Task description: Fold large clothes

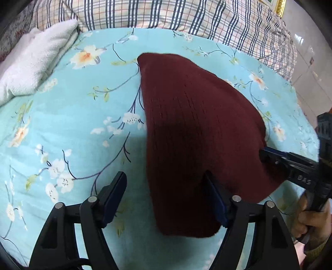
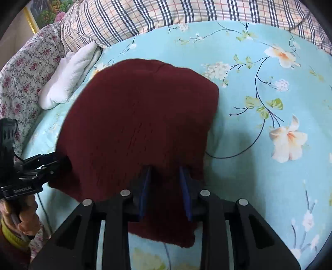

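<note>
A dark red knitted garment lies folded into a compact shape on the light blue floral bedsheet; it also fills the middle of the right wrist view. My left gripper is open at the garment's near left edge, its right finger against the cloth and its left finger on the sheet. My right gripper has its jaws a little apart with the garment's near edge between and over the fingers. In the left wrist view the right gripper touches the garment's right edge.
A white towel lies at the far left of the bed. A plaid quilt is bunched along the far side, and a pink floral cover lies at the left. The bed edge and tiled floor are at the right.
</note>
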`<state>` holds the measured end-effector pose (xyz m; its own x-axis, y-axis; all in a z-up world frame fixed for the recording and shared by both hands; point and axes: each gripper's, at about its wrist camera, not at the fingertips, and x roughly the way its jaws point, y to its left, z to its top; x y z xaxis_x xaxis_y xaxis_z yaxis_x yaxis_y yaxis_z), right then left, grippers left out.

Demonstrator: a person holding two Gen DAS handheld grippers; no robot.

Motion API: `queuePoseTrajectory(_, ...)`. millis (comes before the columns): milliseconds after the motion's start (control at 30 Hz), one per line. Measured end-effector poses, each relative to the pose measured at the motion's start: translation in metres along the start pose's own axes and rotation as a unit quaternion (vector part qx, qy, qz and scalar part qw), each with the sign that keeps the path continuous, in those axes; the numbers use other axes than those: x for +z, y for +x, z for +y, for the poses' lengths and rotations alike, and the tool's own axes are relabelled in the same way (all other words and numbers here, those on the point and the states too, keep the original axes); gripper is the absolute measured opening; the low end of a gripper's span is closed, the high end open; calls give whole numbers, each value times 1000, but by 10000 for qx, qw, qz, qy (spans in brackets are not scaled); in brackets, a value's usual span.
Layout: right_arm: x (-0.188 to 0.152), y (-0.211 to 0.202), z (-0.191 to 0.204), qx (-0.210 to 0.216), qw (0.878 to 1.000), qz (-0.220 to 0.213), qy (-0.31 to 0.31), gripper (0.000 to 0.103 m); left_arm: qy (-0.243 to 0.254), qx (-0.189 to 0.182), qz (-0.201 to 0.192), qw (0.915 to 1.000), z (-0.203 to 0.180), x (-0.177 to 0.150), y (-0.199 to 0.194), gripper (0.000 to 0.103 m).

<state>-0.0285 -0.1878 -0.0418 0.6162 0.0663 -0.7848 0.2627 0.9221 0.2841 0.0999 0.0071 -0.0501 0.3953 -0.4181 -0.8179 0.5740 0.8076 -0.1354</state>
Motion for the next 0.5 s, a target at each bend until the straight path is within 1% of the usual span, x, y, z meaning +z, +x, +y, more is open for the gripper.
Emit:
queuePoseTrajectory(100, 4, -4, 3, -43, 10000, -6, 58, 30, -59, -10, -6, 10000, 4, -2, -3, 77)
queuePoseTrajectory(167, 1, -13, 5, 13, 9999, -29, 149, 30, -135, -55, -30, 9999, 7, -2, -11, 77)
queuePoseTrajectory(233, -6, -26, 7, 74, 9997, -100, 216, 30, -167, -24, -40, 9998, 8, -5, -22, 77)
queuePoseTrajectory(333, -15, -47, 13, 187, 9993, -248, 210, 31, -79, 154, -63, 9998, 4, -13, -38, 77)
queuePoseTrajectory(400, -19, -55, 17, 234, 9993, -256, 159, 35, 22, 309, -116, 9995, -2, -18, -49, 77)
queuePoseTrajectory(467, -25, -62, 22, 220, 9994, -247, 76, 47, 102, 452, -118, 9989, -4, -23, -57, 81)
queuePoseTrajectory(500, -28, -65, 24, 219, 9994, -252, 47, 48, 145, 544, -115, 9983, -6, -26, -61, 82)
